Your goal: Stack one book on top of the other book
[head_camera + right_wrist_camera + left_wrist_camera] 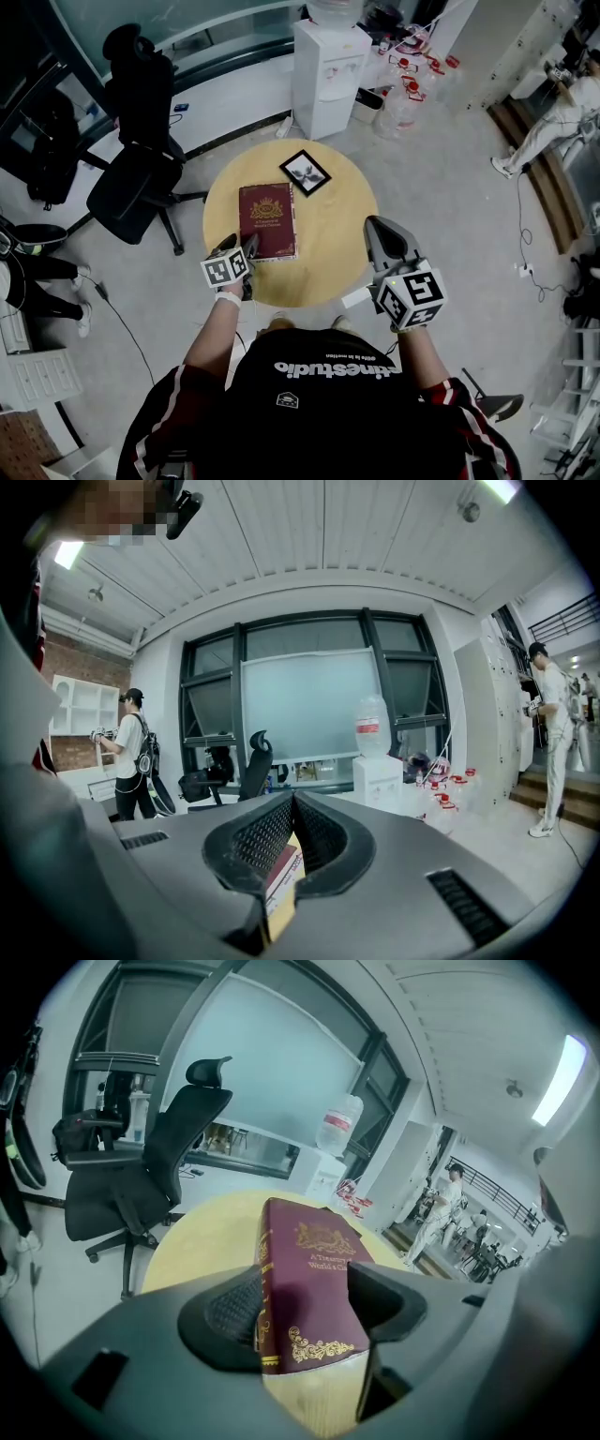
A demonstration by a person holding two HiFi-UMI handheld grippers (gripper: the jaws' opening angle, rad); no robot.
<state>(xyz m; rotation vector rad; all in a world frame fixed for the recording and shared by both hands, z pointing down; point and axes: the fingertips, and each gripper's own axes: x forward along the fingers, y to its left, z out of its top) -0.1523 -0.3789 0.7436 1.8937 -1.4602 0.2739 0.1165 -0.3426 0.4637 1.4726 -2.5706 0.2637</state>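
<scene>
A thick maroon book (267,220) with gold print lies flat on the round yellow table (328,234). A thin black-covered book or frame (305,172) lies apart from it at the table's far side. My left gripper (246,247) sits at the maroon book's near left corner. In the left gripper view the maroon book (305,1288) lies between the wide-apart jaws of the left gripper (305,1299), spine beside the left pad; the pads do not press it. My right gripper (377,228) hovers over the table's near right, shut and empty. In the right gripper view the right gripper (292,801) has its tips together.
A black office chair (141,178) stands left of the table. A white water dispenser (328,70) and several bottles stand beyond it. People stand in the background of both gripper views. Cables run across the floor.
</scene>
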